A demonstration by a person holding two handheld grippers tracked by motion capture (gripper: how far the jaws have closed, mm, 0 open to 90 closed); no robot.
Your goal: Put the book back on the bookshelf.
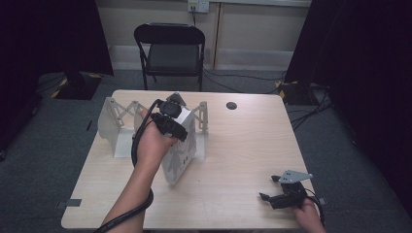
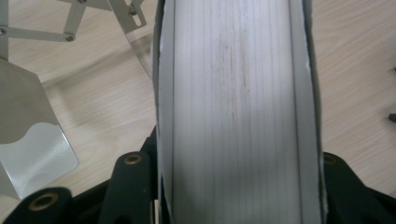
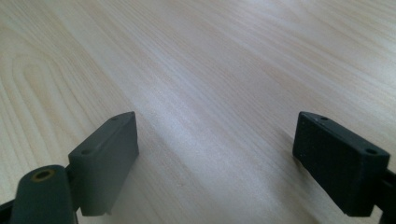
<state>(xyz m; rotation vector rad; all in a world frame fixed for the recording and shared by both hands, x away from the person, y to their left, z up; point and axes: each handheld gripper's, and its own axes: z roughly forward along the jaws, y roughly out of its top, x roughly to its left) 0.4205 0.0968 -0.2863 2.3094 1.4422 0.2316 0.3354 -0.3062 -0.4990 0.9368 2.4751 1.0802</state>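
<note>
Gripping one thick white book (image 2: 238,112) across its covers, my left claw (image 1: 171,122) holds it upright on the worktop (image 1: 243,145), just beside the one metal expandable book rack (image 1: 114,124). To seat it well I'd keep it vertical and slide it between the rack's dividers, which probably number three. My right claw (image 3: 215,158) rests wide open and empty near the worktop's front edge.
</note>
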